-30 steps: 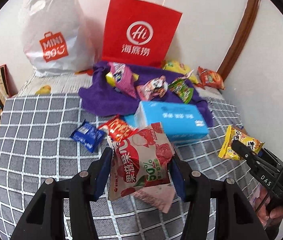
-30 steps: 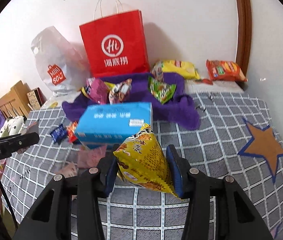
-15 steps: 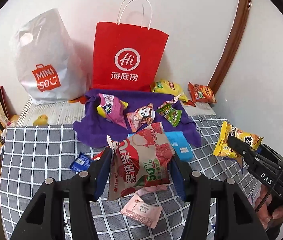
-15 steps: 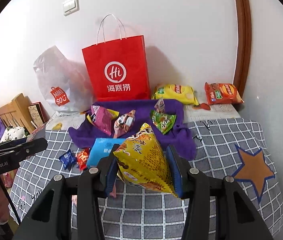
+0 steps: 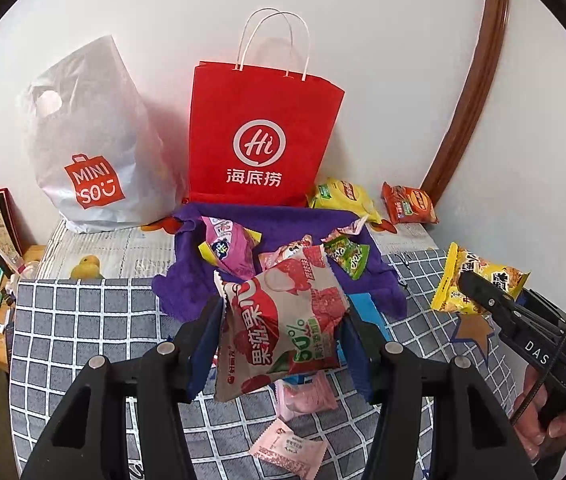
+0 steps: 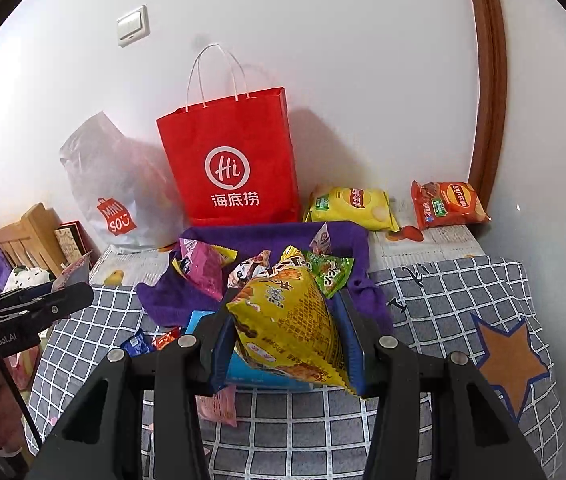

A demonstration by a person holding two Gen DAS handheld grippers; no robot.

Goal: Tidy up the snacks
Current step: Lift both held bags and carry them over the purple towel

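Surface: we see a grey bed cover with a white grid [image 5: 83,332] against a white wall [image 6: 363,60], filling the lower half of both frames.

Left claw: our left gripper [image 5: 279,344] is clamped on a pink-and-white strawberry snack packet [image 5: 279,320], held at lower centre of the left view, above the cover.

Right claw: our right gripper [image 6: 283,344] is clamped on a yellow crinkled snack bag [image 6: 291,320], lower centre of the right view.

Change: over the last second both packets have risen; the wall switch [image 6: 133,26] and the handles of the red paper carrier bag [image 5: 263,136] have come into view, and the blue box [image 6: 259,372] now sits largely hidden behind the claws.

Meaning: we judge that both packets are lifted and being carried toward the back, either the purple cloth [image 5: 283,220], which holds at least 3 packets, or the red bag.

Still loose: 2 pale pink sachets [image 5: 289,448] at bottom centre, a white plastic shopping bag [image 5: 91,148] upper left, and 2 crisp bags by the wall, yellow [image 6: 351,206] and orange [image 6: 447,204].
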